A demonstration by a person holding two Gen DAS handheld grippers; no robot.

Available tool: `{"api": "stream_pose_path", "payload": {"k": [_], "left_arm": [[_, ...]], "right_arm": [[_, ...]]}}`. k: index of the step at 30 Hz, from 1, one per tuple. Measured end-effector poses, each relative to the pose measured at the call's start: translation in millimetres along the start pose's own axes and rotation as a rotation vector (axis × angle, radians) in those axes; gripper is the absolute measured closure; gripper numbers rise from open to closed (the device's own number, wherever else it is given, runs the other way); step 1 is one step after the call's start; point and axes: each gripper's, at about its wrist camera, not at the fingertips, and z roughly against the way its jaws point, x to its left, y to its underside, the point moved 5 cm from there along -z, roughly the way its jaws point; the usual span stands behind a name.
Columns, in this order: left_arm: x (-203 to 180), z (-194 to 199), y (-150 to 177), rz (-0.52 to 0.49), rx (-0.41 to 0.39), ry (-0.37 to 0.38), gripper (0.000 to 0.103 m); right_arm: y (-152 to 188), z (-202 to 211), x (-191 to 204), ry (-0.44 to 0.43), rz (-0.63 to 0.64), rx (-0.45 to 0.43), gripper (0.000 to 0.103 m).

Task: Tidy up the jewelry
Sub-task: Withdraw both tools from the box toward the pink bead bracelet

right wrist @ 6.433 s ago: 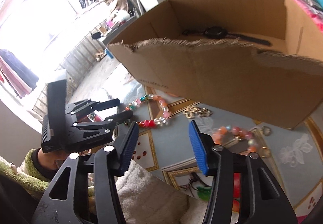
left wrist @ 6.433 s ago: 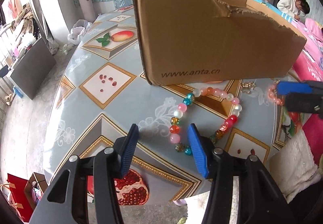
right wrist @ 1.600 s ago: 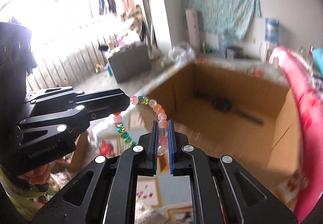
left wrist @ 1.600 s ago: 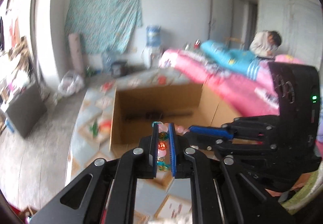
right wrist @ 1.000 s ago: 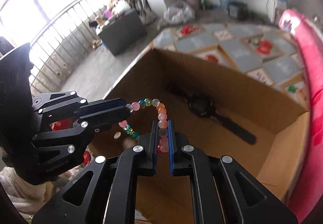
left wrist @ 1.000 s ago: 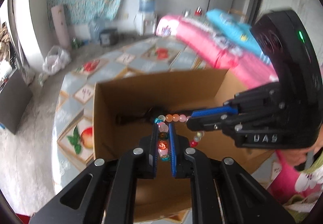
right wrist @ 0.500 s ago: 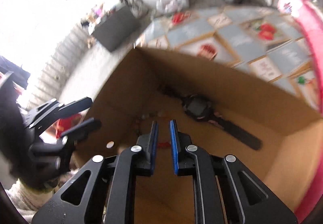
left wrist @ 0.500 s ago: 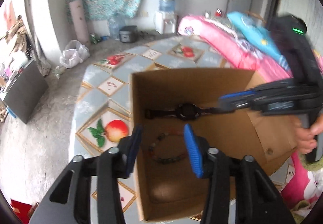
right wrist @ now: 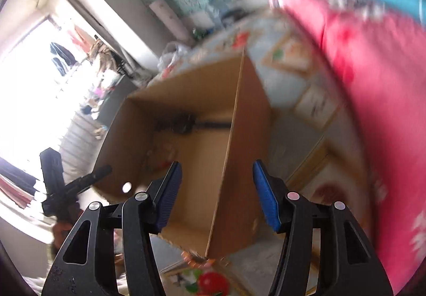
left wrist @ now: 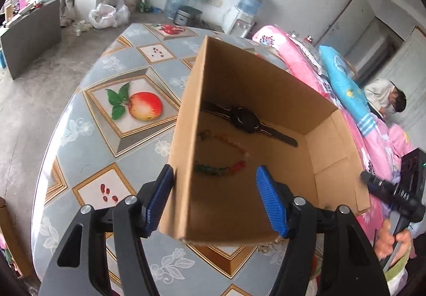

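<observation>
Cardboard box (left wrist: 332,162) sits centre frame in left wrist view, open top, on the table (left wrist: 106,136) w/ blue-grey fruit-print cloth. Inside on the box floor: beaded bracelet (left wrist: 223,153), multicolour, lying in a loose loop at mid-frame, green beads toward lower left of the loop, red/orange at right. Just above it, toward the far wall, a black watch (left wrist: 245,120) laid flat w/ strap stretched diagonally upper left to right. Bracelet & watch near each other; can't tell if touching.

Left gripper (left wrist: 217,200) at bottom centre, jaws spread wide, nothing between the blue pads; box's near left corner edge shows btwn them. Right gripper (right wrist: 217,193) likewise released, jaws apart, empty, w/ the box's right wall edge running up btwn them.

Right wrist view is blurred: box (right wrist: 191,152) mid-frame, watch (right wrist: 183,122) as a dark smear at the far wall, bracelet (right wrist: 159,160) only faint colour specks on the floor at left. Left gripper (right wrist: 80,181) seen at lower left of that frame, beside the box; right gripper (left wrist: 383,186) at right edge of left view, outside the box. Pink bedding (left wrist: 372,136) at right.
</observation>
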Motion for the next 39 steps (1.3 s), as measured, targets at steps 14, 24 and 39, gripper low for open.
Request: {"api": "stream_pose_path", "payload": {"k": [14,24,39], "left_arm": [[-19,8,15,-0.021,-0.034,-0.014,0.038],[-18,52,22,-0.076,-0.232,-0.028,0.037],[-108,37,131,-0.458,-0.089,0.141,0.037]], "right_arm": [[-24,-5,-4,0.069,0.054,-0.020,0.051],[-8,39,-2,0.102,0.078,-0.172,0.051],[96,25,-27,0.242,0.078,-0.089,0.071]]}}
